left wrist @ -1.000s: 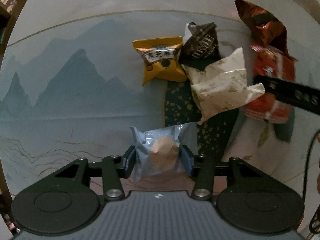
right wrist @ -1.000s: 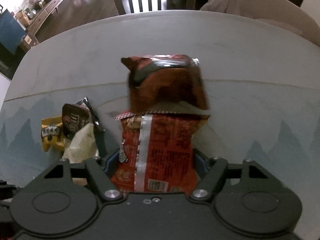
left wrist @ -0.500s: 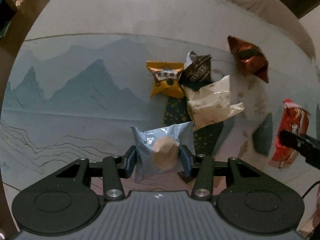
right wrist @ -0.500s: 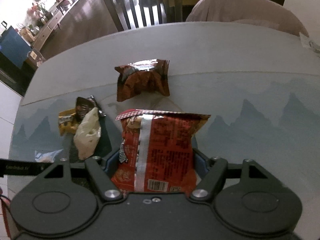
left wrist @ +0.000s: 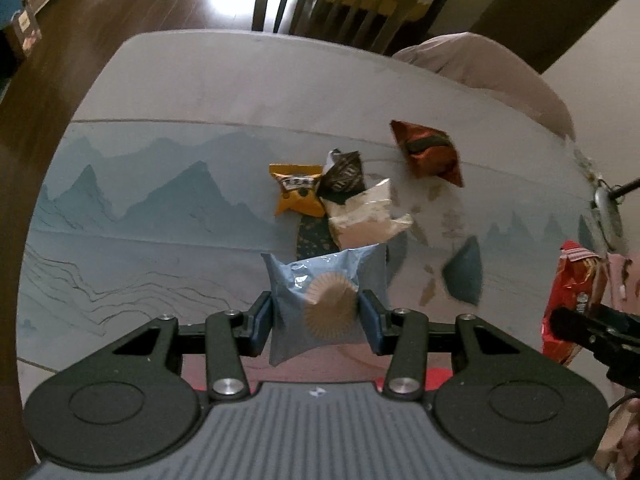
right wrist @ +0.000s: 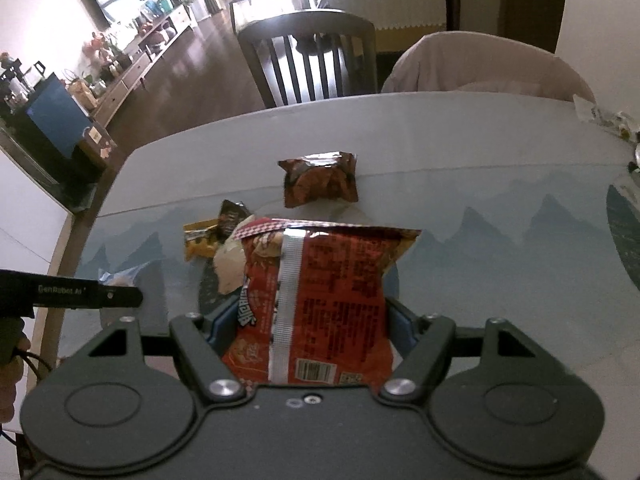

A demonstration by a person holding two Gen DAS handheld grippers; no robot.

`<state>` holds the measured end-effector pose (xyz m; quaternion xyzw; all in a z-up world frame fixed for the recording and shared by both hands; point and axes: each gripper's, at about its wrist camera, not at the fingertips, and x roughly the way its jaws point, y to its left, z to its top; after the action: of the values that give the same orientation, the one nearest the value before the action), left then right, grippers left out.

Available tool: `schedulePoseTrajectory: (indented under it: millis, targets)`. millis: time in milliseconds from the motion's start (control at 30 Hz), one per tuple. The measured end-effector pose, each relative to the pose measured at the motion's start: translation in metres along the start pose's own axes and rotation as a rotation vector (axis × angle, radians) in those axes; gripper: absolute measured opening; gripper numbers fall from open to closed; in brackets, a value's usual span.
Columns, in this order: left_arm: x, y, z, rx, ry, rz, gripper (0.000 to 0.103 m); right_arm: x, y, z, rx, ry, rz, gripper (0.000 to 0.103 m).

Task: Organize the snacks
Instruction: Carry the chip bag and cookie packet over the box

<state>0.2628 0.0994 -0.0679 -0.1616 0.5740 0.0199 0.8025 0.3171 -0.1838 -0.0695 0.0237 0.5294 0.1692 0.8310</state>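
My left gripper (left wrist: 318,316) is shut on a pale blue cake packet (left wrist: 326,300) and holds it above the table's near edge. My right gripper (right wrist: 306,320) is shut on a red snack bag (right wrist: 320,300), also lifted; this bag shows at the right edge of the left wrist view (left wrist: 570,300). On the table lie a yellow packet (left wrist: 298,194), a dark M&M's packet (left wrist: 344,176), a white packet (left wrist: 366,216) and a brown-red foil bag (left wrist: 428,152). The foil bag also shows in the right wrist view (right wrist: 320,180).
The table (left wrist: 200,92) has a mountain-print cover and a rounded far edge. A dark wooden chair (right wrist: 312,56) and a cloth-covered chair (right wrist: 484,64) stand behind it. Small clutter (right wrist: 600,116) lies at the far right edge.
Both grippers have pulled back and up from the snack pile, each still holding its packet. The red bag has moved away from the foil bag toward the table's near right side.
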Motion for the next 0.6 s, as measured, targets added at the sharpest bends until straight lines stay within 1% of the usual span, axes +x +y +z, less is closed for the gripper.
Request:
schedulePoseTrajectory:
  millis: [300,600]
  targets:
    - [-0.054,-0.004,-0.038,0.063,-0.038,-0.025,0.045,-0.037,0.025,-0.032,-0.03,-0.019,0.014,0.074]
    - [-0.083,0.0,-0.078,0.119,-0.041,-0.027,0.045,-0.053,0.048,-0.066,-0.057,-0.01,0.022,0.074]
